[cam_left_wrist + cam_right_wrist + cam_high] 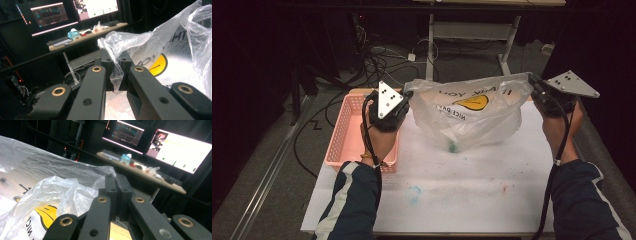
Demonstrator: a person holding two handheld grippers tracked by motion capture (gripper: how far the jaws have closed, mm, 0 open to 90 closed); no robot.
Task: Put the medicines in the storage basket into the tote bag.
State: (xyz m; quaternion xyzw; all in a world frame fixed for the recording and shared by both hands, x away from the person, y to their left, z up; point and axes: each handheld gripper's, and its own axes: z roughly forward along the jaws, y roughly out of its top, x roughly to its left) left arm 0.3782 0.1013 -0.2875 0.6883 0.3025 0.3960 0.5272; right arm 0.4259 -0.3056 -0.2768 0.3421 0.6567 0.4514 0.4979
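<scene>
Plastic bag (472,112) is being held up over the table (462,200). Its handles are being pinched by the left gripper (407,94) and right gripper (534,86). Contents are not yet being removed.

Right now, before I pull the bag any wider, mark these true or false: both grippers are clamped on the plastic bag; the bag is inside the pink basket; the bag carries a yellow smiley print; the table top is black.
1. Both the left gripper and the right gripper are clamped on the plastic bag: true.
2. The bag is inside the pink basket: false. It hangs stretched between the grippers over the white table, beside the basket.
3. The bag carries a yellow smiley print: true.
4. The table top is black: false. It is white, with faint colour stains.
</scene>
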